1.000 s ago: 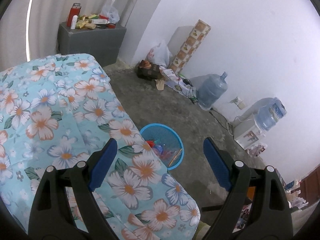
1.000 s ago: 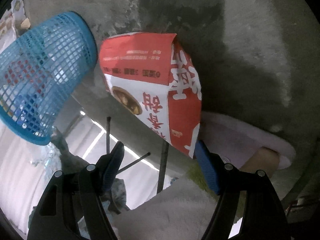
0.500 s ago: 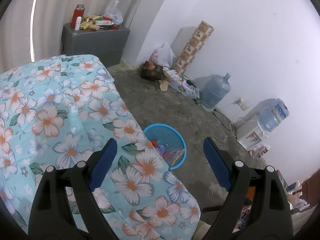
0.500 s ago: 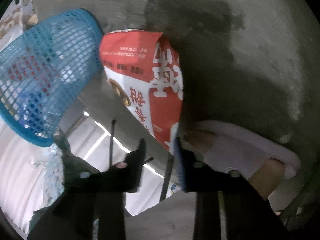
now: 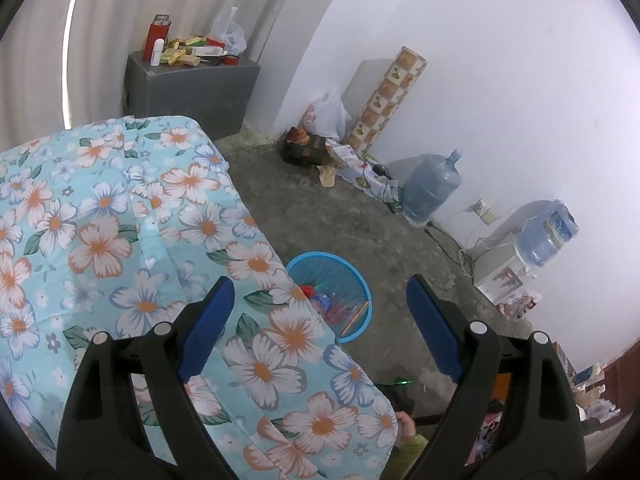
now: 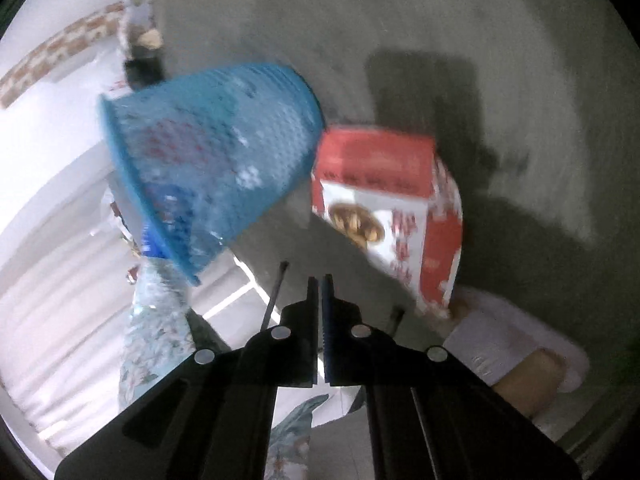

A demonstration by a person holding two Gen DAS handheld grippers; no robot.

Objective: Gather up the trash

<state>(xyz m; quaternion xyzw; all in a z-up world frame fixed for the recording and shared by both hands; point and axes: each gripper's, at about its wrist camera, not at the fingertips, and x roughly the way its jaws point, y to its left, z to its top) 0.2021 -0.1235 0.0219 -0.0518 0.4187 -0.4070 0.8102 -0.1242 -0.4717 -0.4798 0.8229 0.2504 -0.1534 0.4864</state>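
Observation:
A blue mesh trash basket [image 5: 332, 280] stands on the concrete floor beside the bed, with several pieces of trash inside; it also shows in the right wrist view [image 6: 208, 160]. A red and white snack carton [image 6: 396, 208] lies on the floor right beside the basket. My right gripper [image 6: 321, 292] is shut with nothing between its jaws, a short way from the carton and to its left. My left gripper [image 5: 320, 320] is open and empty, held high above the bed and the basket.
A bed with a blue floral cover [image 5: 120, 240] fills the left. A grey cabinet [image 5: 188, 92] with clutter stands at the back. Bags, a patterned roll [image 5: 388, 96], water jugs [image 5: 430, 188] and a dispenser [image 5: 516, 264] line the white wall. A white slipper [image 6: 516, 344] lies beside the carton.
My right gripper closed from wide open to shut without catching the carton, and the view swung so the carton now lies right of the jaws. My left gripper rose slightly.

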